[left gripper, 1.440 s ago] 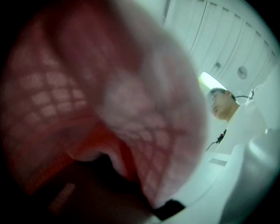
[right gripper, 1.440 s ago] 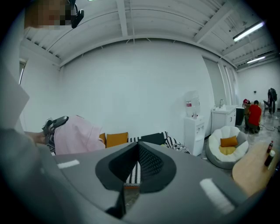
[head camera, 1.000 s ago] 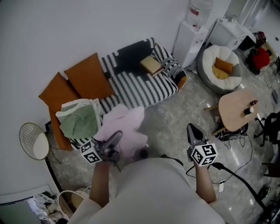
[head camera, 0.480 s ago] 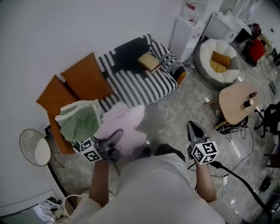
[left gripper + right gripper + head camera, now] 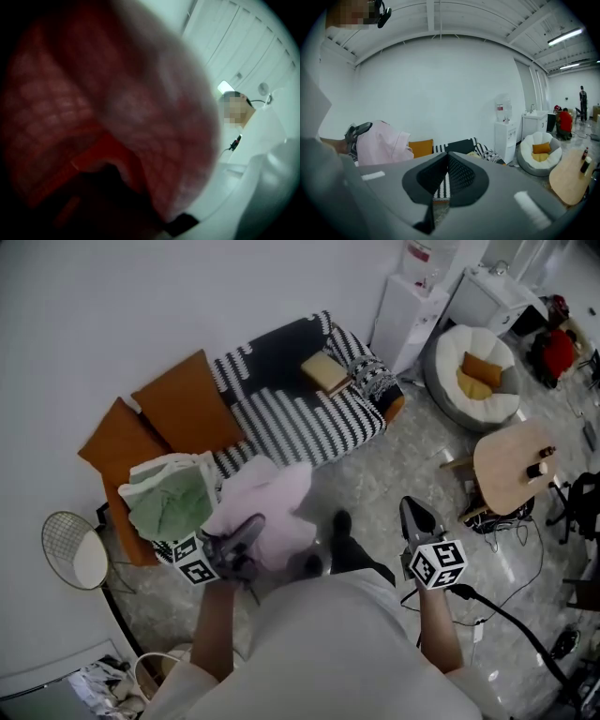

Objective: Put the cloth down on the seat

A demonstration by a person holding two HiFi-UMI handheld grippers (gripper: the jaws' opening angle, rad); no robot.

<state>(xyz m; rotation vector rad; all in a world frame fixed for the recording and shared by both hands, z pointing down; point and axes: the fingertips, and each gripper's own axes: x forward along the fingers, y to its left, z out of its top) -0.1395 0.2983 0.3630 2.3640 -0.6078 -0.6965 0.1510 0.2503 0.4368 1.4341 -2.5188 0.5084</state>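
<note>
A pink cloth [image 5: 272, 507] hangs in front of me with my left gripper [image 5: 251, 524] shut on its upper edge. In the right gripper view the pink cloth [image 5: 384, 144] droops from the left gripper [image 5: 357, 132] at the left. In the left gripper view the cloth [image 5: 108, 108] covers the lens as a red-pink blur and hides the jaws. The seat is a black-and-white striped sofa [image 5: 309, 423] against the wall, just beyond the cloth. My right gripper [image 5: 411, 509] hangs over the floor to the right, jaws together and holding nothing [image 5: 446, 157].
Two orange cushions [image 5: 183, 404] and a green cloth [image 5: 173, 502] lie at the sofa's left end, a tan pad [image 5: 325, 373] at its right. A water dispenser [image 5: 412, 306], white beanbag [image 5: 473, 381], round wooden table [image 5: 516, 465] and floor cables [image 5: 511, 620] stand to the right.
A dark-shod foot has come forward onto the floor toward the sofa. Both grippers keep their places in front of the body, the left still holding the pink cloth.
</note>
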